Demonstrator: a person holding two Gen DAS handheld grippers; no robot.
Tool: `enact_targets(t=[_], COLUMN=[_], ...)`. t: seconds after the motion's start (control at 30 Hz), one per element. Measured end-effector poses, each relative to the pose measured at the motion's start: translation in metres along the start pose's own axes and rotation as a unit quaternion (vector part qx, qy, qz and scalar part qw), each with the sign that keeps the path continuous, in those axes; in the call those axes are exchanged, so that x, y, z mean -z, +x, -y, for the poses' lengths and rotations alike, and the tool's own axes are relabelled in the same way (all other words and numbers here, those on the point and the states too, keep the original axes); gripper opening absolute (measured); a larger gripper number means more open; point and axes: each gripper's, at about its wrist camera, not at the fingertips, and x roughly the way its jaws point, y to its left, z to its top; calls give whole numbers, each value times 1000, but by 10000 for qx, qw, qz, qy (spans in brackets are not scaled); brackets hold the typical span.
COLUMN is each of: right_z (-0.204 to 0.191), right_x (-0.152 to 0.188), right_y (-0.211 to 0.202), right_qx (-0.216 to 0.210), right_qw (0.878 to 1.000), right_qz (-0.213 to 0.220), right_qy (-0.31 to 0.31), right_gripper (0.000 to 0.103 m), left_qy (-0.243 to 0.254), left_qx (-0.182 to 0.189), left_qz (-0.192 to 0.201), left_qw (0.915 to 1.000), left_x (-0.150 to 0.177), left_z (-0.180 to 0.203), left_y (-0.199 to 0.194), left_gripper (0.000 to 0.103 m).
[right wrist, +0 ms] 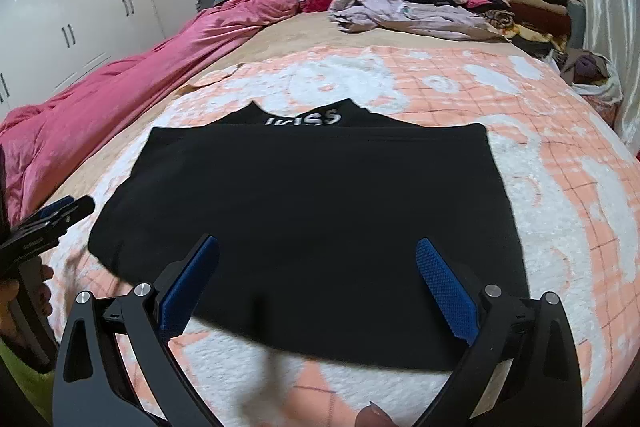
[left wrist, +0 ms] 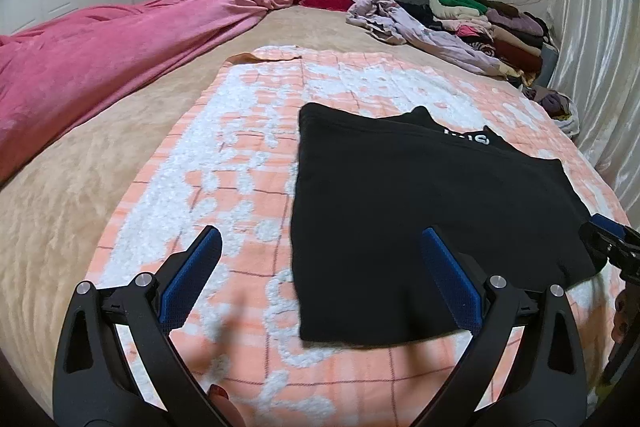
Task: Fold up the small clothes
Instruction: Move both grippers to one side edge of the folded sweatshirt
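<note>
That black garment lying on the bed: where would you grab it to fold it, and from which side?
Grip the two near corners of the black garment, coming in low from the near edge. It lies flat on the peach-and-white blanket, so only edges offer a pinch. The left gripper and right gripper hover open there.

My left gripper [left wrist: 322,275] has its jaws spread wide, the 2 blue pads [left wrist: 192,277] angled outward with nothing between them. My right gripper [right wrist: 318,285] looks the same: jaws wide apart, empty, blue pads [right wrist: 446,293] facing each other. Both point forward and slightly down. In the right view I see the left gripper's tip at the left edge, with fingers [right wrist: 40,291] of a hand beneath it.
</note>
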Motion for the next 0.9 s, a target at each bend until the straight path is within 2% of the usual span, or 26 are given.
enact_targets(t=[0.5,0.9], right_z=[-68,-125], right_x=[12,25], right_y=[7,22], right_qx=[-409,-681], right_qw=[9962,9858], right_qz=[-130,-251], right_qy=[-762,-1517], right_gripper=[98,98], left_qy=[-478,-933], left_qx=[-186,-256], left_qz=[-25,-134], left_qw=[9987,9952], left_x=[1,0], left_z=[-38,-70], left_y=[-3,3], left_gripper=[93,93])
